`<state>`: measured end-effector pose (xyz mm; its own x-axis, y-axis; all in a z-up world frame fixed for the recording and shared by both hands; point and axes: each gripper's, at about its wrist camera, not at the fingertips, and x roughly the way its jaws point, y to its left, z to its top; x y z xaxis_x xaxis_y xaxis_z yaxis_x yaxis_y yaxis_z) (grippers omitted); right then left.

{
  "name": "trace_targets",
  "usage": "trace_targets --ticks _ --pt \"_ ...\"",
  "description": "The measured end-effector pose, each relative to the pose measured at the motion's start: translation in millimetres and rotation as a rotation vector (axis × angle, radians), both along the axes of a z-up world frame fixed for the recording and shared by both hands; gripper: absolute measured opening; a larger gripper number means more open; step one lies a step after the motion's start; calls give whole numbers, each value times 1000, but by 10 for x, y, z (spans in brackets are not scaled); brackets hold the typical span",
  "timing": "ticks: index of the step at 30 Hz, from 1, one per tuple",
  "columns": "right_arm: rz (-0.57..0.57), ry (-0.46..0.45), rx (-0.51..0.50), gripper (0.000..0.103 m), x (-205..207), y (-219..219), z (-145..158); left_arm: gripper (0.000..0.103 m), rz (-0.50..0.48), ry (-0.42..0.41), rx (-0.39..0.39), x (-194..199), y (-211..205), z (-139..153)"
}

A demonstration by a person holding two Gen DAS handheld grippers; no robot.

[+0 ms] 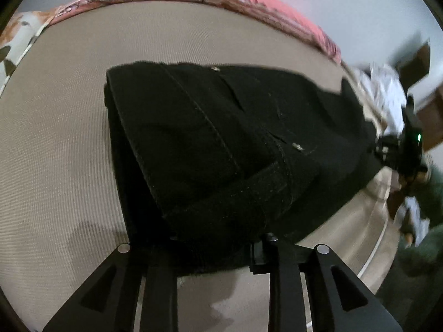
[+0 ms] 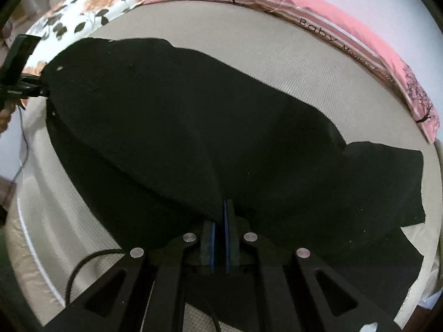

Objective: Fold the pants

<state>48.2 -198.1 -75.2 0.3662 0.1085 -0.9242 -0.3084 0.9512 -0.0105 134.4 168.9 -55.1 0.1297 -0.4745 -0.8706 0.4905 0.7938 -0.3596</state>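
Your pants (image 2: pixel 193 127), black and already doubled over, lie across the beige mattress (image 1: pixel 55 138). The waistband end with its rivets sits toward your left tongs (image 1: pixel 218 251); the leg end spreads flat at the right of the right wrist view.

Your left hand tips its tongs steeply down at the waistband. The fingers (image 1: pixel 279 260) stand a little apart, and the waistband hem lies right at their tips. In the dark cloth you cannot tell whether the pads touch it.

Your right hand also points steeply down, over the near edge of the pants. Your right tongs (image 2: pixel 220 213) are pressed together, blue pads nearly meeting, and a raised fold of the black cloth is pinched between them, pulled up into a ridge that runs away from the tips.

In the right wrist view the left tongs show at the far left edge, against the waistband corner, with your hand (image 2: pixel 5 116) partly visible beneath them.

A pink printed blanket (image 2: pixel 360 33) runs along the far side of the mattress, and a floral pillow (image 2: pixel 83 13) lies beyond the waistband end. A thin cable (image 2: pixel 83 265) curls on the mattress edge beside the right tongs.
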Motion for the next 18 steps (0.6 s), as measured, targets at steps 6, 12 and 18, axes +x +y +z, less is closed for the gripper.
trace_targets --ticks 6,12,18 --pt "-16 5 -22 11 -41 41 -98 29 -60 -45 97 -131 -86 116" --pt "-74 22 19 12 -22 -5 -139 90 -128 -119 229 -262 -195 166" --pt "-98 20 27 13 -31 0 -146 95 -42 -152 223 -279 -70 230"
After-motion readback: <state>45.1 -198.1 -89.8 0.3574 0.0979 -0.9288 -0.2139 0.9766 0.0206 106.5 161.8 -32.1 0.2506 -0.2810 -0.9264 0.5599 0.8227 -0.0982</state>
